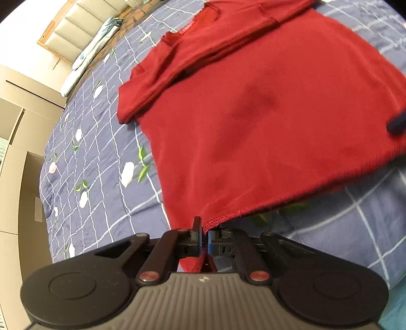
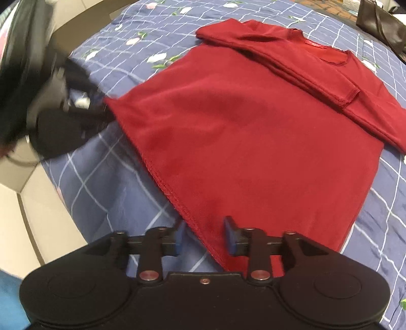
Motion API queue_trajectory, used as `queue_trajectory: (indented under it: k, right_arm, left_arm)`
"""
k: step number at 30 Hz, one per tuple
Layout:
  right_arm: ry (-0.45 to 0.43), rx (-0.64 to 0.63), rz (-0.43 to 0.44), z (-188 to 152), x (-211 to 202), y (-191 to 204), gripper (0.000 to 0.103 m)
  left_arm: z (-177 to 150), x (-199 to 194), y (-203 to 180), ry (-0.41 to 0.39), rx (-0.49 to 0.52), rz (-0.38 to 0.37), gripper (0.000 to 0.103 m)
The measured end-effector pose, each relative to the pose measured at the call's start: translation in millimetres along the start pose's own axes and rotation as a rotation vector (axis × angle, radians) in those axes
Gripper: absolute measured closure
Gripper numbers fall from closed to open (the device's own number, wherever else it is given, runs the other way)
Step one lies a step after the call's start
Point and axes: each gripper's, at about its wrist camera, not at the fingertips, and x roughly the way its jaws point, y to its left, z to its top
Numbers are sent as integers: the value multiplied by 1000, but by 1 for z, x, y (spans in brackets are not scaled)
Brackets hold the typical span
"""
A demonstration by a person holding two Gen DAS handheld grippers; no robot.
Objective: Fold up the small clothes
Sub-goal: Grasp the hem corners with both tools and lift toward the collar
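A dark red long-sleeved shirt [image 1: 266, 106] lies spread on a blue checked bedspread [image 1: 101, 157], with its sleeves folded across the chest near the collar. My left gripper [image 1: 205, 236] is shut on one hem corner, and red cloth bunches between its blue pads. In the right wrist view the same shirt [image 2: 253, 132] fills the middle. My right gripper [image 2: 205, 234] is open, its fingers straddling the other hem corner. The left gripper [image 2: 76, 111] shows blurred at the shirt's far hem corner. A dark tip [image 1: 395, 124] at the left wrist view's right edge rests on the shirt.
White pillows [image 1: 88, 53] and a padded headboard [image 1: 73, 22] are at the bed's far end. Pale cabinets [image 1: 15, 142] stand beyond the left bed edge. A dark bag [image 2: 380, 25] sits at the upper right of the right wrist view. The bedspread [image 2: 106, 193] ends close on the left.
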Motion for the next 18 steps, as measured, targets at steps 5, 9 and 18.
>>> queue_trajectory:
  k: [5, 9, 18]
  right_arm:
    - [-1, -91, -70, -17, 9, 16, 42]
    - [-8, -188, -205, -29, 23, 23, 42]
    - [-47, -164, -337, -41, 18, -7, 98]
  left_arm:
    - [15, -10, 7, -8, -4, -20, 100]
    - [23, -18, 11, -15, -12, -32, 100]
    - [18, -2, 2, 14, 7, 9, 99]
